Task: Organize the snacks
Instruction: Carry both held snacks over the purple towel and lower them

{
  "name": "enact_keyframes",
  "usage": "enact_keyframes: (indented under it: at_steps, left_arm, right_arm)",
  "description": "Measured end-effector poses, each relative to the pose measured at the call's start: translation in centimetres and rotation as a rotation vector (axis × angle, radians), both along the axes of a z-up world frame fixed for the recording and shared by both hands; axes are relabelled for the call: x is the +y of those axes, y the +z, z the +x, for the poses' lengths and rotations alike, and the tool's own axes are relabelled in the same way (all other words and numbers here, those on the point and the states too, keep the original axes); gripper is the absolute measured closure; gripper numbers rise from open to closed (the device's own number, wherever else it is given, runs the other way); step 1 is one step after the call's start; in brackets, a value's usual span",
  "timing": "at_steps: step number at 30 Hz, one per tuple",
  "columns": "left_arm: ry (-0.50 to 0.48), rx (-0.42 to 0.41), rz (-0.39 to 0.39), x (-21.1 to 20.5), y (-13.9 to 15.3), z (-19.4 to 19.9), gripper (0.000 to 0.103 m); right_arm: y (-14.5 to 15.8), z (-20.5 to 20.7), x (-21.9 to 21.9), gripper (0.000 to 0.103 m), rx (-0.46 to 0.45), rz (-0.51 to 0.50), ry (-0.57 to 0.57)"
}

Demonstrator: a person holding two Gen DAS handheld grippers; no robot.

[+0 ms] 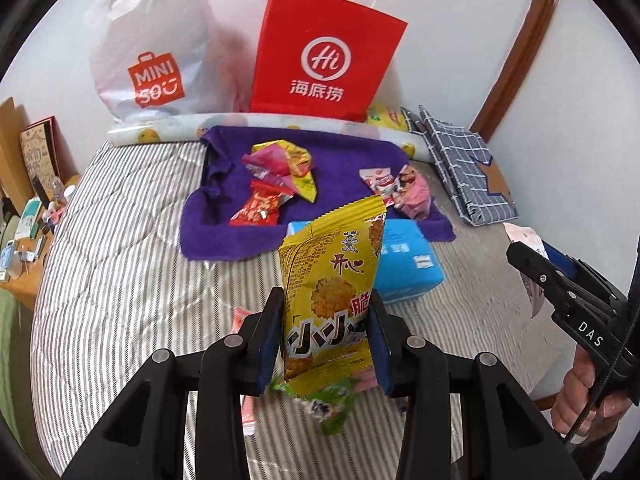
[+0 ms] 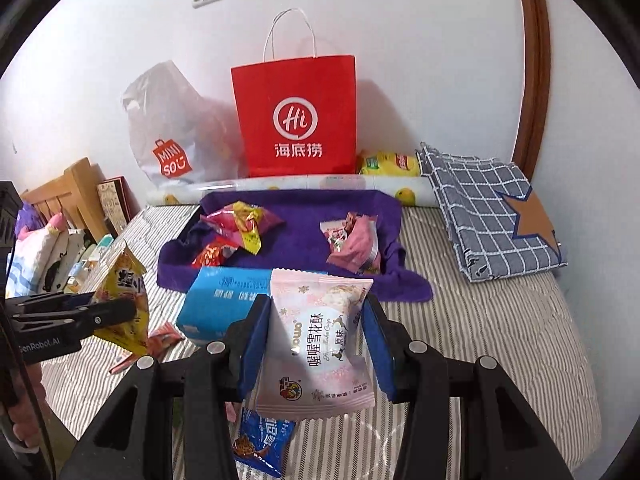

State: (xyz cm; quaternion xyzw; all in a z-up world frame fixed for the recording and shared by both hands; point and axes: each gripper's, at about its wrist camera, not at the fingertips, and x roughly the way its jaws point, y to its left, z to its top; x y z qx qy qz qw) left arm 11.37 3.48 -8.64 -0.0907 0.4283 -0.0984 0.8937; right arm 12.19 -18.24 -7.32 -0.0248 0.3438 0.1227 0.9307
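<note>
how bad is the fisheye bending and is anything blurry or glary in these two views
Left wrist view: strong barrel distortion, the brown door frame bows hard, dark corners; the yellow snack pack in the left gripper is sharp, and the green packet below it is smeared. Right wrist view: same bending, the pink snack pack in the right gripper is crisp; soft even light, mild glare on wrappers.

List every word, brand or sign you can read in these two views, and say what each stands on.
"MINISO": white plastic bag.
"Hi" and "海底捞": red paper bag.
"开心": yellow snack packet held in the left gripper.
"喔喔雪花酥": pink snack packet held in the right gripper.
"DAS": right gripper body, left wrist view.
"GenRobot.AI": left gripper body, right wrist view.
Blue tissue pack and blue packet: print unreadable.
</note>
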Motion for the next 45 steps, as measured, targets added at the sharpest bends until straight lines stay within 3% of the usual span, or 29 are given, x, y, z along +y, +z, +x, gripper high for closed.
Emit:
enact_keyframes:
  at_steps: [14,33,45]
  left_arm:
    - [-0.025,-0.006,-0.003,-1.6,1.5,3.8,0.064]
    - [0.111,0.007,0.013,4.3,1.9,11.9,0.064]
    - [0.068,0.073,-0.007,2.5,-1.7,16.6,0.064]
  right_arm:
    - [0.7,3.3,-0.1,0.059,-0.01,0.003,0.004]
    - [0.1,12.9,0.0,0.059,-0.023,0.028,-0.004]
    - [-3.5,18.5,1.6,0.059,0.037,0.047,0.02]
